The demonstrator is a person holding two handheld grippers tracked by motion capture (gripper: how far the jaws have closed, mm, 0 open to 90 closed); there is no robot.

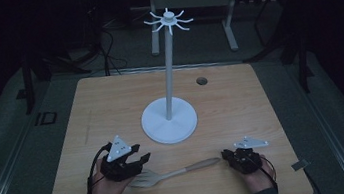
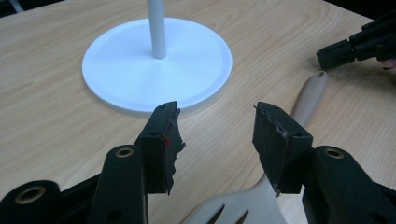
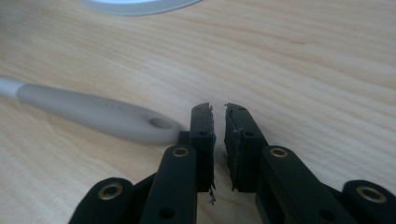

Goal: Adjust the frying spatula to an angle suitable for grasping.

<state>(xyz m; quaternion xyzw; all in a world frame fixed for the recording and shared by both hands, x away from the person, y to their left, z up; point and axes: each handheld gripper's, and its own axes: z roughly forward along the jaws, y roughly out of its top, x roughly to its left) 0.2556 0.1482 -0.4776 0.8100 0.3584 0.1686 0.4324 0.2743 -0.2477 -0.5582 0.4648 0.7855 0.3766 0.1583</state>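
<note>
Each tool is black: the left tool (image 1: 140, 157) and the right tool (image 1: 225, 155) both carry a pale grey three-cornered plate on top. Behind the worn, ragged-edged pads (image 2: 172, 140), brass-coloured rivets sit in the rounded black links. A black cable trails back from each tool. Dark sleeves cover the forearms.

Left gripper (image 1: 140, 157) held in left hand (image 1: 104, 182), just off the white stand base (image 1: 169, 122), near-left side, jaws well apart, nothing between pads. Right gripper (image 1: 225, 154) in right hand (image 1: 257, 174), near-right of the base, jaws only a narrow slit apart, gripping nothing.
</note>
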